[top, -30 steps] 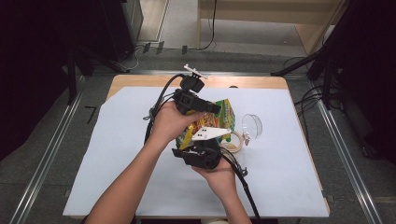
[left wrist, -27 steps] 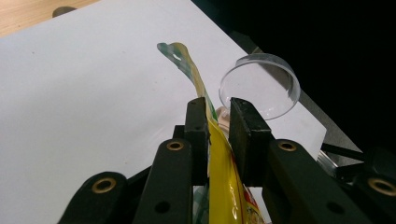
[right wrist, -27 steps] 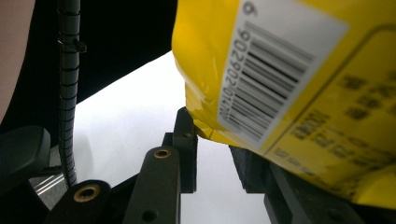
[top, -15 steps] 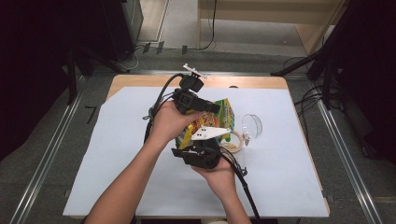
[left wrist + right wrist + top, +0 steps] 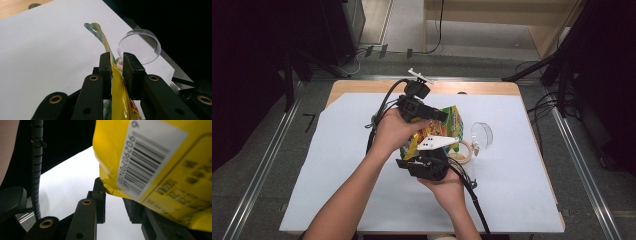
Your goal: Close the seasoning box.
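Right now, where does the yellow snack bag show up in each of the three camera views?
High view: the yellow snack bag sits centre, between both hands, left of the clear round dish.
Left gripper view: seen edge-on at bottom centre, running up between the claw's jaws, the dish behind it.
Right gripper view: its barcoded back is upper right, a corner down between the jaws.
Shared landmark: the white table cover.
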`<action>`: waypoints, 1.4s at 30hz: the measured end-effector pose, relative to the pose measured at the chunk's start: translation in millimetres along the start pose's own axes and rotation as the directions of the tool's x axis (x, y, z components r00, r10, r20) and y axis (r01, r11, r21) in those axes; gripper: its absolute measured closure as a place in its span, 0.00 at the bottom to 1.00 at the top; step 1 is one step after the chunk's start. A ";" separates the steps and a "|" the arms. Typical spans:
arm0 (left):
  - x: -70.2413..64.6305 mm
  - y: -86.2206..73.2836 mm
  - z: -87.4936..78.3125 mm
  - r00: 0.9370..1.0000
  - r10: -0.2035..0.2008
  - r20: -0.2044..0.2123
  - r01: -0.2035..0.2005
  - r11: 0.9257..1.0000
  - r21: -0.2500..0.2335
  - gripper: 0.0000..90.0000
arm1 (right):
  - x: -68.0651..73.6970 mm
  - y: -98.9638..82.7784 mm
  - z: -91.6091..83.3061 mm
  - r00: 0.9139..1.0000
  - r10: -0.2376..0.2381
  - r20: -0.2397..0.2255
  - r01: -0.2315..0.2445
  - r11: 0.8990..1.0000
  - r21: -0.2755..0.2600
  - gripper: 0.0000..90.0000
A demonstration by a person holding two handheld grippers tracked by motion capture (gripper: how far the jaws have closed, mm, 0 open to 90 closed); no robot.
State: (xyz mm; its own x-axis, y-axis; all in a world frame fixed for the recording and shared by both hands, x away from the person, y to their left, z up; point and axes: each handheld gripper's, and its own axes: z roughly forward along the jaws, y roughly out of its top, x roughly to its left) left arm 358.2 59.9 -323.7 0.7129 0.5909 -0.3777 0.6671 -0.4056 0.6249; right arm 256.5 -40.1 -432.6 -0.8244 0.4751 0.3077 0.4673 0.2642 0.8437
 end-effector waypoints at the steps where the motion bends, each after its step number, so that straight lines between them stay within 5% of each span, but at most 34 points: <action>1: -0.1 0.0 -0.1 1.000 -0.001 0.000 0.001 1.000 -0.001 0.86 | 0.1 0.0 0.0 1.000 0.001 0.000 -0.001 1.000 0.000 0.82; 42: -7.9 2.1 6.2 0.999 0.005 0.034 -0.005 1.000 0.009 0.86 | 2.3 -3.4 -11.9 1.000 -0.007 0.020 0.007 1.000 0.012 0.82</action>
State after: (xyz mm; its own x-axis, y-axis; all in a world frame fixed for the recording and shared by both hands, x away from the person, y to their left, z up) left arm 355.3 50.1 -323.6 0.7229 0.5650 -0.3979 0.6655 -0.4144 0.6207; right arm 249.2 -49.9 -429.5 -0.8212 0.4899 0.2926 0.4651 0.2776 0.8406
